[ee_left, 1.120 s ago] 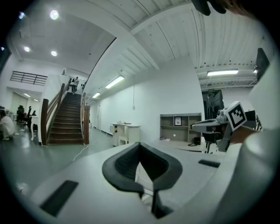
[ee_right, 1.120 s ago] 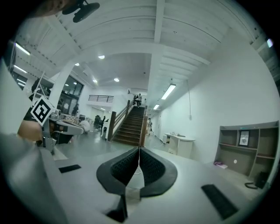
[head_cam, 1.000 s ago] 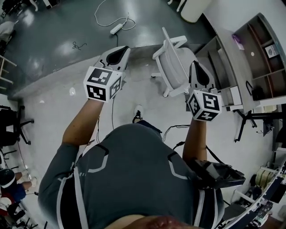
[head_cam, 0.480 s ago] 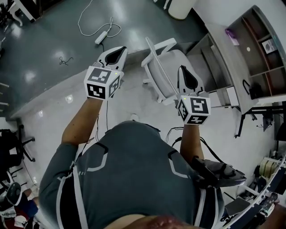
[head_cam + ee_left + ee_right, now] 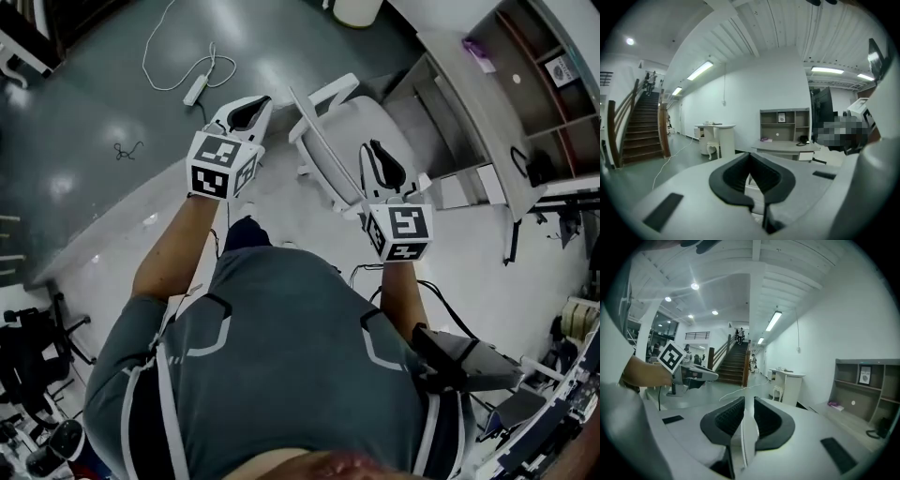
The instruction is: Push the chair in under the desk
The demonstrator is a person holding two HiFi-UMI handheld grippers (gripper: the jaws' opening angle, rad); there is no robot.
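Note:
A white chair (image 5: 364, 127) stands on the floor in front of the grey desk (image 5: 461, 86), with its thin back (image 5: 317, 141) toward me. My right gripper (image 5: 375, 150) reaches over that back. Its jaws are opening, and the back's white top edge (image 5: 744, 437) runs up between the black pads (image 5: 725, 416) without being pressed. In the right gripper view the right gripper (image 5: 744, 401) points past the chair at the hall. My left gripper (image 5: 251, 110) hovers left of the chair, shut and empty. In the left gripper view the left gripper (image 5: 751, 157) faces the desk (image 5: 785, 146).
An open shelf unit (image 5: 544, 75) sits on the desk's far side. A power strip with a white cable (image 5: 195, 89) lies on the dark floor at upper left. Black cables (image 5: 367, 272) trail near my feet. A small white table (image 5: 717, 136) and stairs (image 5: 642, 131) lie beyond.
I have stepped closer to the chair. The right gripper has moved left onto the chair back and its jaws have parted. The left gripper stays shut.

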